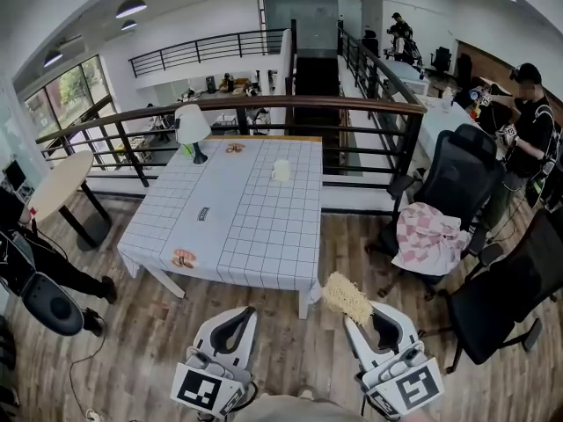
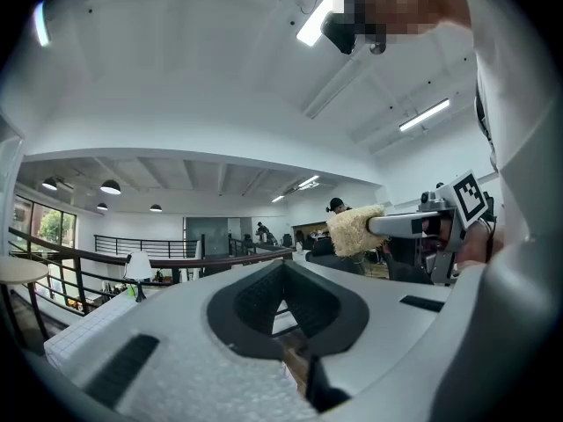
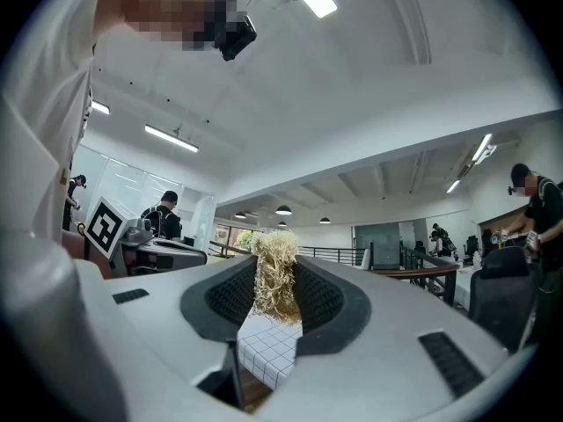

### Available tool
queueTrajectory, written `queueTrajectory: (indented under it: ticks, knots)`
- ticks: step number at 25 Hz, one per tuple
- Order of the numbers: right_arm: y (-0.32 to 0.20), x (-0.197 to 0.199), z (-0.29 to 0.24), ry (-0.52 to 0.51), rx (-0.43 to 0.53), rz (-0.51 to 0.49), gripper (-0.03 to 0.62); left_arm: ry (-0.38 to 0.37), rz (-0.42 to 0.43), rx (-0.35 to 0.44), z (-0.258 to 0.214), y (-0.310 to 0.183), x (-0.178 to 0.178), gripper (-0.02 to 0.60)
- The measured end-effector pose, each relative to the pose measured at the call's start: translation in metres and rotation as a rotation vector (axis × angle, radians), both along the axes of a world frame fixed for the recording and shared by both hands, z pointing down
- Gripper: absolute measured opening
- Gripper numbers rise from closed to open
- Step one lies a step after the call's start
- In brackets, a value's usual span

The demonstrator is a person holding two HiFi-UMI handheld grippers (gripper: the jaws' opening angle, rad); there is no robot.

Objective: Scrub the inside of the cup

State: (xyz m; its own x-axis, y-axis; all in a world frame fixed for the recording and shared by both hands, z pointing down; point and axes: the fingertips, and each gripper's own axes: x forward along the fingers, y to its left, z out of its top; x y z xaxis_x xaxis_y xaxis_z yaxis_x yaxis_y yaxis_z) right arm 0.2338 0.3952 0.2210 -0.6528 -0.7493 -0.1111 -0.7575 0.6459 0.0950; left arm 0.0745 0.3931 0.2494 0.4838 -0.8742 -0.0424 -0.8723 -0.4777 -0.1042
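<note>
A white cup [image 1: 281,170] stands on the far half of a table with a white grid cloth [image 1: 237,231], well ahead of both grippers. My right gripper [image 1: 354,316] is over the wood floor short of the table's near edge. It is shut on a straw-coloured fibrous scrubber [image 1: 347,297], whose tuft sticks up between the jaws [image 3: 276,275]. The left gripper view also catches the scrubber [image 2: 354,231]. My left gripper [image 1: 245,312] hangs level beside it, shut with nothing in it. The cup's inside cannot be seen from here.
A white table lamp [image 1: 192,127] stands at the table's far left corner, and three small flat items [image 1: 184,258] lie on the cloth. A railing [image 1: 264,105] runs behind the table. Office chairs, one draped with a pink checked cloth [image 1: 428,236], stand to the right. A round table [image 1: 54,185] is at the left.
</note>
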Motion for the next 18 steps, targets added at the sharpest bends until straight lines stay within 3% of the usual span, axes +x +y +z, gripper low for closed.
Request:
queueTrajectory:
  ticks: [9, 18]
  knots:
    - [0.003, 0.017, 0.005, 0.002, -0.007, -0.029, 0.114, -0.023, 0.007, -0.006, 0.006, 0.004, 0.026, 0.014]
    - [-0.003, 0.038, 0.01, -0.031, 0.005, 0.007, 0.115, -0.04, 0.021, -0.006, 0.01, 0.002, 0.041, 0.014]
